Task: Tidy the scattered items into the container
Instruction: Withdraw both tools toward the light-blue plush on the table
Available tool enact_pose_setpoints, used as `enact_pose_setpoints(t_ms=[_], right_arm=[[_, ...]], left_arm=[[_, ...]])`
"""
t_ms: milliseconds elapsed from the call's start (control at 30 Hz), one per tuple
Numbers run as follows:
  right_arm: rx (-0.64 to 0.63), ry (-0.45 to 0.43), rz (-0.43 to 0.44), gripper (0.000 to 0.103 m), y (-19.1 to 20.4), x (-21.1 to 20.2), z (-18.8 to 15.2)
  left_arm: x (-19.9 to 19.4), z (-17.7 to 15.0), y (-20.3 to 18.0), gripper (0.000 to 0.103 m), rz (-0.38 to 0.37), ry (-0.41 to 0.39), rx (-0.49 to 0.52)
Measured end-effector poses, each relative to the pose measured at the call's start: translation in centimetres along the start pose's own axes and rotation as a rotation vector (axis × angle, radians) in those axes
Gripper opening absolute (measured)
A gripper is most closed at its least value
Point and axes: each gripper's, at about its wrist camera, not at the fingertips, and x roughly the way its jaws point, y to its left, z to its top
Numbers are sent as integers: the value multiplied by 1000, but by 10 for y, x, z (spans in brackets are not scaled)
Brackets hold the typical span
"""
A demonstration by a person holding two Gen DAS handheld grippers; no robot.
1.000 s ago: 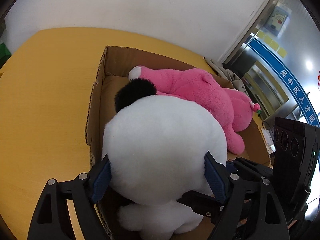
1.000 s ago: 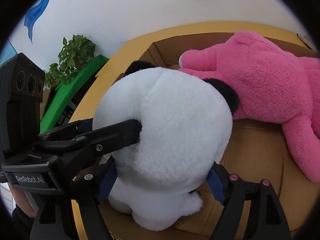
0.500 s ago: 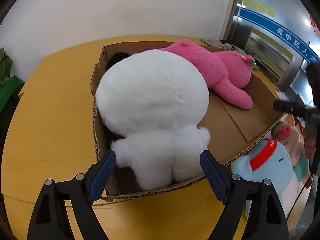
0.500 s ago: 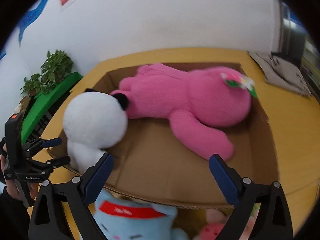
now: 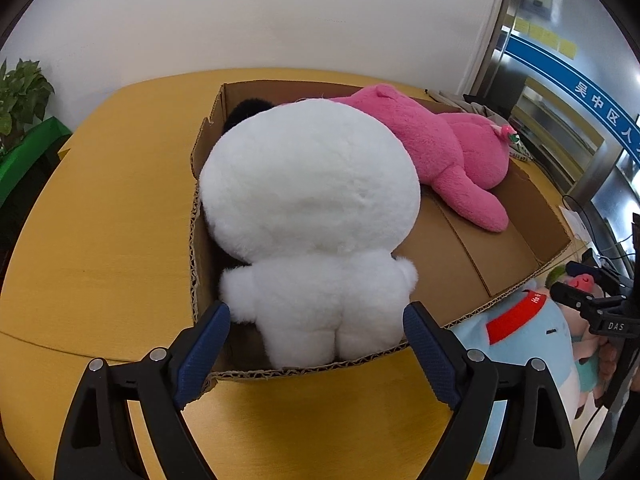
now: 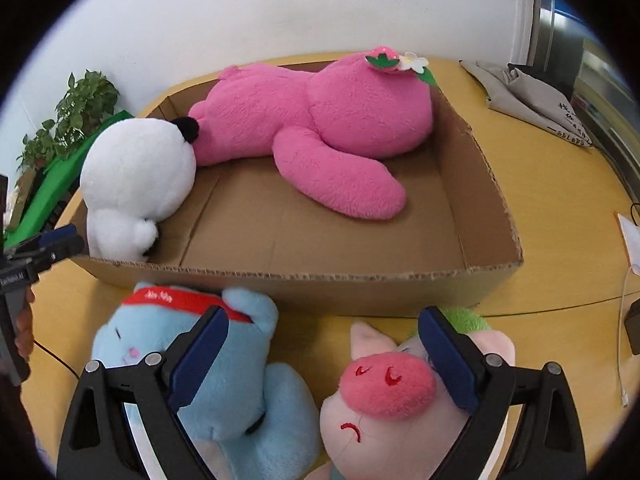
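A white plush panda sits in the near left corner of the cardboard box on the yellow surface, its head touching a pink plush bear lying along the box's far wall. The left gripper hovers just outside the box's near edge, jaws spread and empty. The right gripper, jaws likewise spread wide, hangs above a blue plush toy and a pink plush pig lying side by side on the surface just outside the box.

White wall, yellow wooden table, potted plant
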Motion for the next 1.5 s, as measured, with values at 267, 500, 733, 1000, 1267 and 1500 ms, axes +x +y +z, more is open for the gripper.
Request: enact_pose_setpoints(t_ms=[267,500,733,1000,1267,1500], right_arm=[[-21,-217,-82,100,7,-69,-3],[-31,-300,-81,100,14,-101,-20],[-29,-308,-97,100,6,-120,-34],[-12,-303,-91,100,0,-125,-48],[-2,-296,-105,100,-6,-129,-54],[-6,-293,-85,100,2,-127,-57]], left_arm=[[-64,-12,-33,103,9,-161,-54],[-102,-30,-82,103,-8,-232,-63],[-109,-51,-115,103,-48,-227,-41],[-109,-60,-125,103,-66,-210,-50],[-111,-66,-131,103,-78,-204,-40],[-112,-71,-127,103,-73,-199,-41]])
